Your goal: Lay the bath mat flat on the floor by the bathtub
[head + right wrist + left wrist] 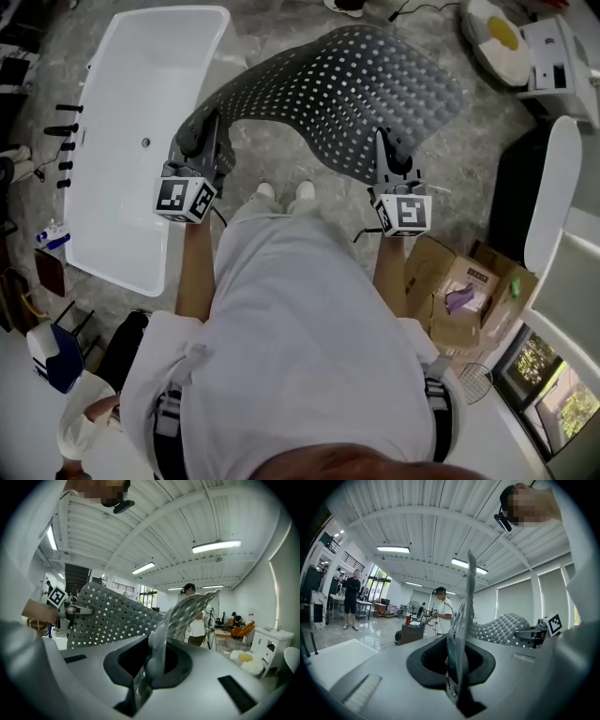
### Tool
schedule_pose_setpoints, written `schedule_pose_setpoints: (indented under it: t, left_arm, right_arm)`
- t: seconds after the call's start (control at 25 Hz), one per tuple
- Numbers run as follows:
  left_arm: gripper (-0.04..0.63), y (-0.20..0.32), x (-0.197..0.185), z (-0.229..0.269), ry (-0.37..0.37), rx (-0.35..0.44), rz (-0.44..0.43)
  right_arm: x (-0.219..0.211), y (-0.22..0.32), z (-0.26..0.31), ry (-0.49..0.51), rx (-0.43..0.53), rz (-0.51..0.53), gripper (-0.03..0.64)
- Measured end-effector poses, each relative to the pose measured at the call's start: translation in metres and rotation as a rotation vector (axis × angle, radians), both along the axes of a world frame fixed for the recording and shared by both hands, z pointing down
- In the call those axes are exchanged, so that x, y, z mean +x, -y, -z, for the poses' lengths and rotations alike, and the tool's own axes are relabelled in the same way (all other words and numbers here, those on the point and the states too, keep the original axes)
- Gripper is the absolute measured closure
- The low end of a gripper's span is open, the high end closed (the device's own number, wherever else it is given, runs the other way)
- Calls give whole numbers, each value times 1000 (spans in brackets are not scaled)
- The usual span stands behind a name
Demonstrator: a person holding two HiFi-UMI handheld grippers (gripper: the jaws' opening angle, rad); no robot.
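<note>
A grey perforated bath mat [347, 94] hangs in the air, stretched between both grippers above the marbled floor, right of the white bathtub [150, 122]. My left gripper [199, 141] is shut on the mat's near left edge, and in the left gripper view that edge [461, 630] stands upright between the jaws. My right gripper [389, 161] is shut on the near right edge. In the right gripper view the mat [117, 620] spreads leftward from the jaws. The mat's far part arches upward and droops away from me.
A white toilet [553, 187] and an open cardboard box [464, 291] stand at the right. A round white appliance [502, 42] lies at the top right. Black tap fittings [64, 141] sit left of the tub. My feet [279, 192] are just under the mat. Other people stand in the hall.
</note>
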State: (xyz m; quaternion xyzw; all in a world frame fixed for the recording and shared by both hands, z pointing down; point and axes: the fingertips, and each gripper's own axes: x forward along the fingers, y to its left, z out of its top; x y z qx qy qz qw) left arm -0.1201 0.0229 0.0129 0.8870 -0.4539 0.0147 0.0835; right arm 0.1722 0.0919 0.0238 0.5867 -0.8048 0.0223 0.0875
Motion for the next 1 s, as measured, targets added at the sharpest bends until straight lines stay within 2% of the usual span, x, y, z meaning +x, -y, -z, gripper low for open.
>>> schedule_pose_setpoints:
  t: [0.2, 0.48, 0.68, 0.88, 1.0]
  left_arm:
    - [577, 22, 5, -35, 36, -42, -1]
    - [577, 57, -6, -102, 78, -77, 4]
    - [577, 101, -10, -207, 85, -131, 10]
    - [577, 116, -29, -313, 105, -117, 22]
    - [577, 117, -38, -345, 119, -93, 21]
  right_arm:
    - [7, 24, -38, 4, -69, 2, 592]
    - [-8, 71, -98, 20, -141, 25, 594]
    - [-9, 120, -193, 17, -185, 41, 594]
    - [-24, 138, -296, 9, -193, 64, 594]
    - [-28, 138, -329, -6, -175, 64, 594]
